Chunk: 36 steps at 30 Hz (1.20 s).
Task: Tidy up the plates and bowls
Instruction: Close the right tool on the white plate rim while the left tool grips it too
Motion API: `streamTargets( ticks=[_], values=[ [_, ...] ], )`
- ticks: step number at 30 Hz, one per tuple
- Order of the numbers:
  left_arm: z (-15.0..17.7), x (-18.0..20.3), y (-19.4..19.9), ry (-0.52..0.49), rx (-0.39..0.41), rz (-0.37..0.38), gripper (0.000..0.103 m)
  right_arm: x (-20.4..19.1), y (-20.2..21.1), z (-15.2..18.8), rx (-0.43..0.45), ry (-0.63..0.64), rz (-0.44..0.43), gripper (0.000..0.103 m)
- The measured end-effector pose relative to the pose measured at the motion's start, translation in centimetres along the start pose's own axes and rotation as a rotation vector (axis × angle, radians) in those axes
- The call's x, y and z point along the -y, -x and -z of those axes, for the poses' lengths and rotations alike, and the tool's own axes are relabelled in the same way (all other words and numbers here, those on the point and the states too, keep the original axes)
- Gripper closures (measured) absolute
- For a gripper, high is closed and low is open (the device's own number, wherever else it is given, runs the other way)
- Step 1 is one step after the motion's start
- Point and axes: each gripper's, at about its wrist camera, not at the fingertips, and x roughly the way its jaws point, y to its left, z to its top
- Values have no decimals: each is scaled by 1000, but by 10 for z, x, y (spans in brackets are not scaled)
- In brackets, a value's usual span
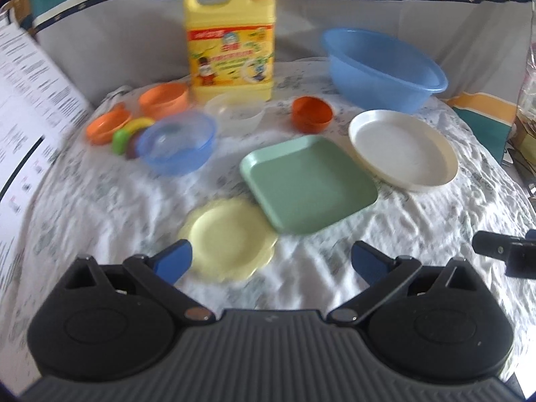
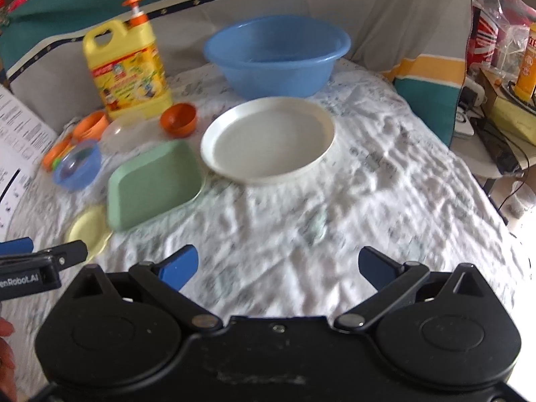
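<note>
On the white cloth lie a small yellow plate [image 1: 229, 238] [image 2: 89, 229], a green square plate [image 1: 310, 182] [image 2: 155, 184] and a white round plate [image 1: 402, 147] [image 2: 268, 139]. Behind them stand a clear blue bowl [image 1: 177, 142] [image 2: 77, 165], a clear bowl [image 1: 234, 112] [image 2: 125, 132], a dark orange bowl [image 1: 312, 114] [image 2: 178, 118] and pale orange bowls [image 1: 164, 98] [image 2: 90, 125]. My left gripper [image 1: 271, 261] is open just above the yellow plate's near edge. My right gripper [image 2: 278, 266] is open over bare cloth, short of the white plate.
A large blue basin [image 1: 382, 67] [image 2: 276, 55] sits at the back right, a yellow detergent jug [image 1: 231, 43] [image 2: 127, 67] at the back centre. A printed sheet [image 1: 23, 100] leans on the left. Cluttered shelves [image 2: 502, 77] stand off the table's right side.
</note>
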Motion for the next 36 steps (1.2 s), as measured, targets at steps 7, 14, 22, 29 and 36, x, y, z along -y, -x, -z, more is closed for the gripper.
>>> streamTargets(
  ticks=[7,14,22,29,36],
  values=[
    [-37,20,-33,-32,22,64,0,33,-44,-45,19,-60,30,0],
    [-68,39,-76,-58,-20,81,0,52,-96,-83,20,-94,49,17],
    [-94,64,-106,-95,-21,80,0,64,-150,-102,-10,-108,50,61],
    [-109,91,-133,-129,-37,85,4,77,-164,-95,-6,-107,31,92],
    [-113,120,-158,-198,-68,121,14,97,-157,-85,12,-103,31,92]
  ],
)
